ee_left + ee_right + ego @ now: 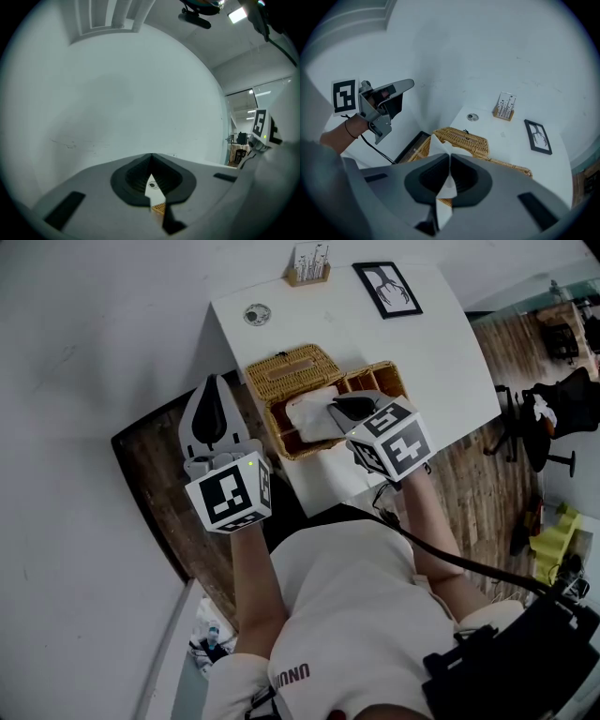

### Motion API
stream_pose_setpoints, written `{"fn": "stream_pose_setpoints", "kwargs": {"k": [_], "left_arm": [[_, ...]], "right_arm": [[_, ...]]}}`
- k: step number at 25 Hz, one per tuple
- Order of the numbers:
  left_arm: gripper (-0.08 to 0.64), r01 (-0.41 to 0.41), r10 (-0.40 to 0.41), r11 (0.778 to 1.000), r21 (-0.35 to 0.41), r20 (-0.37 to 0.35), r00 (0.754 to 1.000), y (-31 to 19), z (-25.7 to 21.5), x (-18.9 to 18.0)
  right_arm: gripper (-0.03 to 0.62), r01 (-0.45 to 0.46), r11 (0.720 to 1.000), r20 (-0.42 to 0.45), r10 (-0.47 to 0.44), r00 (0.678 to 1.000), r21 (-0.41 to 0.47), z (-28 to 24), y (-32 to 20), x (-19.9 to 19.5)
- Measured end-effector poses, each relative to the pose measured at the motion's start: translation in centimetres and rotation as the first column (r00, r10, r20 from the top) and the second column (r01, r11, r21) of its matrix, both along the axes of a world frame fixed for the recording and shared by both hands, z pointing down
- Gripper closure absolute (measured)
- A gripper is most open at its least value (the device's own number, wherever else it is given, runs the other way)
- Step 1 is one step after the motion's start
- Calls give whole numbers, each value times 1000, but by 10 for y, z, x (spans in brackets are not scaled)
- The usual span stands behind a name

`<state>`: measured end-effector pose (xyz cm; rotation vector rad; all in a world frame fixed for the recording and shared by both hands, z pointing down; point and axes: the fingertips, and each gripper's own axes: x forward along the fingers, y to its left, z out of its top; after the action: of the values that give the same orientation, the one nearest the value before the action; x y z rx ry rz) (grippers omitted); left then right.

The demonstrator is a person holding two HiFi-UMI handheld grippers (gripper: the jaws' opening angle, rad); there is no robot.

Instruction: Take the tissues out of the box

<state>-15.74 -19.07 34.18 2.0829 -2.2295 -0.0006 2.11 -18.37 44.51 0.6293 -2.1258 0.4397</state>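
Note:
An open wicker box (284,448) stands on the white table (431,352), its lid (292,371) tipped back to the left. A white tissue (309,414) sticks up out of it. My right gripper (337,407) reaches down into the box and is shut on that tissue; in the right gripper view the tissue (439,146) shows pinched between the pads and poking out past my right gripper (450,157). My left gripper (214,381) hovers left of the table, away from the box, shut with nothing in it (151,157).
At the table's far side lie a black picture frame (386,289), a small wooden card stand (308,265) and a round disc (257,314). A white wall runs along the left. Dark wood floor shows by the table's near edge, with an office chair (562,404) at the right.

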Motion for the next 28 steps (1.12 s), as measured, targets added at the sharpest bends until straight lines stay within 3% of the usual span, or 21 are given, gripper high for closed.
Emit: {"fn": "stream_pose_setpoints", "kwargs": {"k": [28], "left_arm": [[551,2,-3,999,32,31,1000,11,-17,0]], "right_arm": [[571,-19,993,55,13,998,116,-47,-7,0]]}}
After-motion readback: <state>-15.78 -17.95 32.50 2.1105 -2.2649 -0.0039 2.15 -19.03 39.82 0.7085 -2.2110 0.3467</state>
